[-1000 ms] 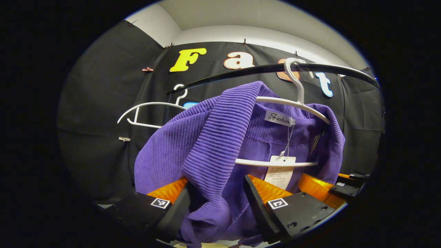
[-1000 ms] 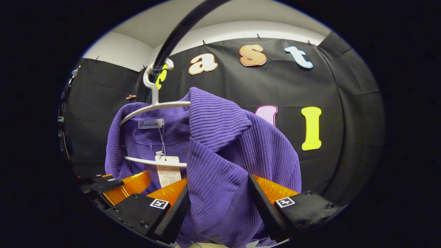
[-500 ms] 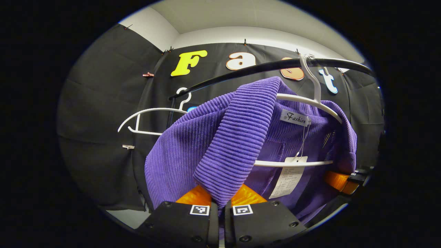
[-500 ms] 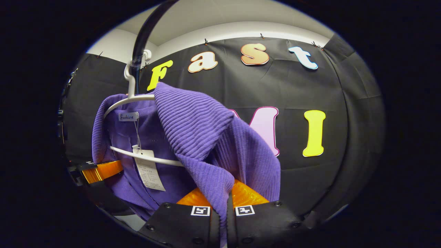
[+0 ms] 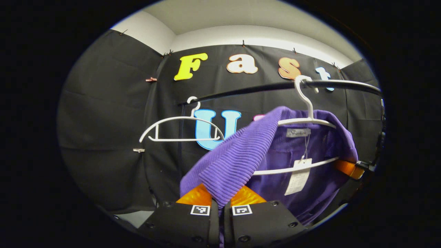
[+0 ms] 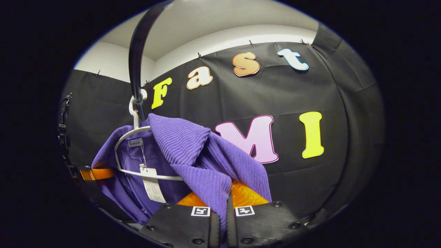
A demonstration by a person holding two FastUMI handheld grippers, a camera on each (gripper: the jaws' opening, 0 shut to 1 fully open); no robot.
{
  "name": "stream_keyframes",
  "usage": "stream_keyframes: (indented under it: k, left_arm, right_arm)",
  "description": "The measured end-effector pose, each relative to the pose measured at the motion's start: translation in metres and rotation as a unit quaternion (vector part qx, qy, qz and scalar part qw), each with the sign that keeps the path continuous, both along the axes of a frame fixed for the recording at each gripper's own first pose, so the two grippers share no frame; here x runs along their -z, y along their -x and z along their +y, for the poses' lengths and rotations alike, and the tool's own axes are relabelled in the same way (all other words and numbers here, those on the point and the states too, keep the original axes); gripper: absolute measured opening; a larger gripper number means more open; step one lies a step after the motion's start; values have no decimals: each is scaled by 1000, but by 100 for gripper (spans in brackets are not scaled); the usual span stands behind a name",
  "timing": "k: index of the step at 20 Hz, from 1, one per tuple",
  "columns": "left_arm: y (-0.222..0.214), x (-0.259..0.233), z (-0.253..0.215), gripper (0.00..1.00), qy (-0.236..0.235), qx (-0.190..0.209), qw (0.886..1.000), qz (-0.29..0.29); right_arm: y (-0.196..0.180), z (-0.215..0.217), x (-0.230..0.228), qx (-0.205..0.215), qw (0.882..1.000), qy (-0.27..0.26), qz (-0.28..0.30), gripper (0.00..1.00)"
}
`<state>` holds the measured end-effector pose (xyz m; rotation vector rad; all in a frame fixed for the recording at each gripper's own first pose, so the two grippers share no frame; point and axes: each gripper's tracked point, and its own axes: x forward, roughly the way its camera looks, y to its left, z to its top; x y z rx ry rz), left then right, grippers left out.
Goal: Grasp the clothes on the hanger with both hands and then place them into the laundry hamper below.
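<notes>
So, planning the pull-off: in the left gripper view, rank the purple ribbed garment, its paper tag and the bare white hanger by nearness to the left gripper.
1. Purple ribbed garment: clamped in its jaws.
2. Paper tag: right, behind.
3. Bare white hanger: upper left, farthest.

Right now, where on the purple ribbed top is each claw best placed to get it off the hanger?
On the purple ribbed top, grip the folded collar edges draping off each hanger shoulder, from the front and below: the left claw and right claw are shut there.

Left gripper (image 5: pixel 220 206) and right gripper (image 6: pixel 223 208) each clamp purple cloth.
</notes>
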<state>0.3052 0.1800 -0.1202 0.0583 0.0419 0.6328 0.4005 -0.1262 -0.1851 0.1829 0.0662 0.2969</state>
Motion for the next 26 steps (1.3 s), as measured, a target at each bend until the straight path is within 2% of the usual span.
stream_keyframes:
  k: [3, 9, 15, 18, 21, 23, 25, 26]
  left_arm:
    - [11, -26, 7, 10, -30, -15, 999, -11]
    - [15, -67, 16, 10, -92, -29, 995, -16]
    - [-2, -93, 22, 9, -142, -12, 990, -19]
    - [-16, -104, 34, 10, -165, 4, 986, -27]
    - [-32, -91, 67, 9, -131, 13, 991, -20]
    - [-38, -75, 81, 9, -100, 41, 994, -6]
    - [-39, -64, 86, 9, -104, 64, 992, 14]
    - [-42, -61, 85, 11, -112, 83, 990, 19]
  right_arm:
    - [14, 0, -3, -13, 1000, -16, 3, 12]
    - [33, -1, -9, -34, 999, 12, -14, 12]
    - [30, -6, -12, -42, 999, -5, -19, 12]
    - [24, -7, -10, -45, 999, 14, -17, 12]
    - [23, 4, -2, -68, 997, 31, -10, 12]
    - [30, 18, 6, -97, 995, 33, 4, 12]
    - [42, 27, 5, -127, 991, 41, 5, 12]
    - [48, 35, -5, -149, 988, 26, -1, 12]
